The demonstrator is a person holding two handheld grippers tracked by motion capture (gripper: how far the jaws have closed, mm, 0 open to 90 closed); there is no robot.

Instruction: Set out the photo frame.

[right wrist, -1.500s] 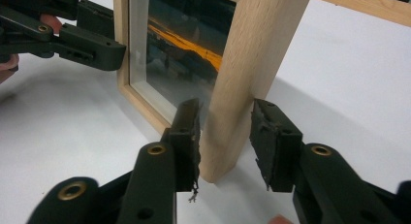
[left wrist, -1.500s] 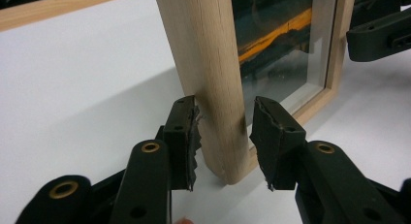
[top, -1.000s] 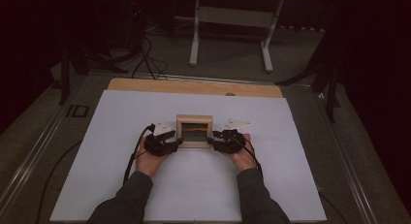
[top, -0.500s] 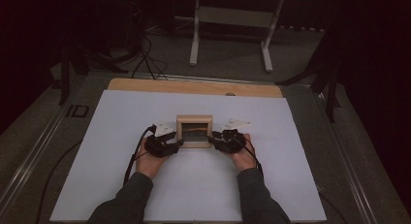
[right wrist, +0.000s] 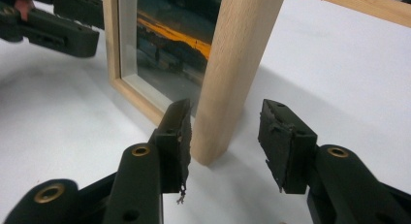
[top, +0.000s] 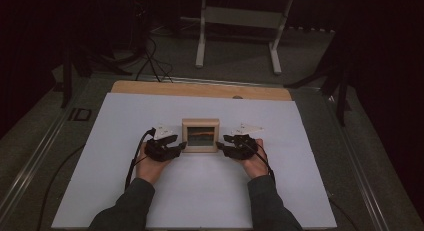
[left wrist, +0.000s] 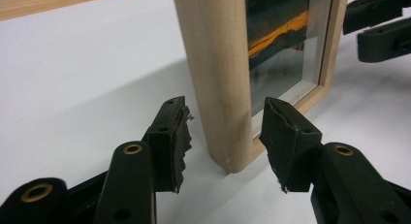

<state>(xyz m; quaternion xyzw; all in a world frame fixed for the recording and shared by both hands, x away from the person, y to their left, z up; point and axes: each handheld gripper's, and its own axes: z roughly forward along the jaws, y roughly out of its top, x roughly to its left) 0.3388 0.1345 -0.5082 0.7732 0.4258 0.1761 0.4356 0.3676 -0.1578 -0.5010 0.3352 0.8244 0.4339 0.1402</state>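
A small light-wood picture frame [top: 200, 135] stands upright on the white table top, holding a dark picture with an orange streak behind glass. My left gripper [top: 179, 147] is open at the frame's left side. In the left gripper view its jaws straddle the frame's [left wrist: 218, 64] lower corner, and the left pad [left wrist: 172, 136] stands clear of the wood. My right gripper [top: 223, 147] is open at the frame's right side and its jaws have just been opening. The frame's edge post [right wrist: 242, 49] stands between them, and the right pad [right wrist: 283, 141] is well off it.
The white sheet [top: 200, 196] covers the table, and a bare wooden strip [top: 200, 89] runs along its far edge. On the dark floor beyond stand a metal stand's legs [top: 272, 51] and loose cables [top: 150, 56]. The person's forearms come in from the bottom.
Both hands and the frame stay where they were. The high view is too small to show any change in the jaws.
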